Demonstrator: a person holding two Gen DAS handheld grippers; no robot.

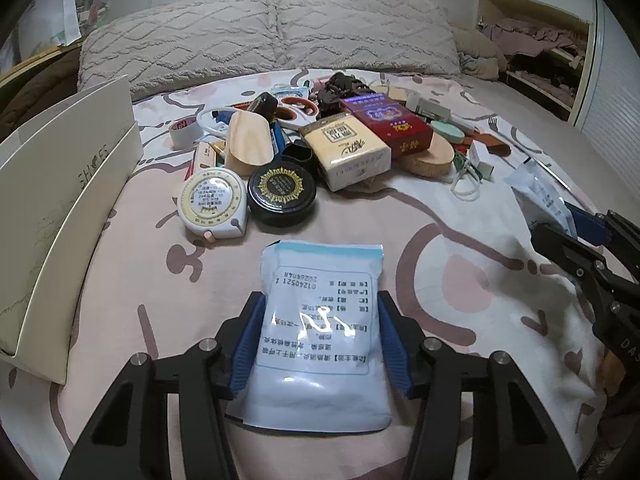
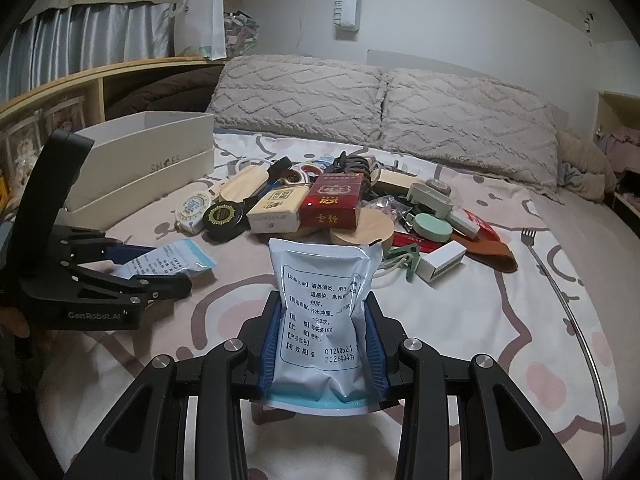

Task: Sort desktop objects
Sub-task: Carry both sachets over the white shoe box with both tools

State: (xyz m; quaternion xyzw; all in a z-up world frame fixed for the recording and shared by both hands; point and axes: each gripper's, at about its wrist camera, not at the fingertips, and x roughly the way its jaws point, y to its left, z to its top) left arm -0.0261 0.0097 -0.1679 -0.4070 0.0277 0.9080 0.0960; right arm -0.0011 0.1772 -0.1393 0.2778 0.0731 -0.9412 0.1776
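Note:
My left gripper (image 1: 320, 336) is shut on a white and blue medicine sachet (image 1: 320, 332) held flat just above the bedsheet; it also shows in the right wrist view (image 2: 168, 264). My right gripper (image 2: 322, 340) is shut on a second white medicine sachet (image 2: 320, 312), held upright. The right gripper also shows at the right edge of the left wrist view (image 1: 576, 248). A pile of desktop objects lies ahead: a red box (image 2: 334, 198), a cream box (image 2: 276, 204), a black round tin (image 1: 282, 194), a white tape measure (image 1: 212, 204).
An open white shoe box (image 2: 152, 160) stands at the left, also in the left wrist view (image 1: 60, 208). Two grey pillows (image 2: 380, 104) lie behind the pile. A wooden lid (image 2: 360, 232), a green clip (image 2: 410, 262), a small white box (image 2: 442, 260) and a fork (image 2: 528, 236) lie at the right.

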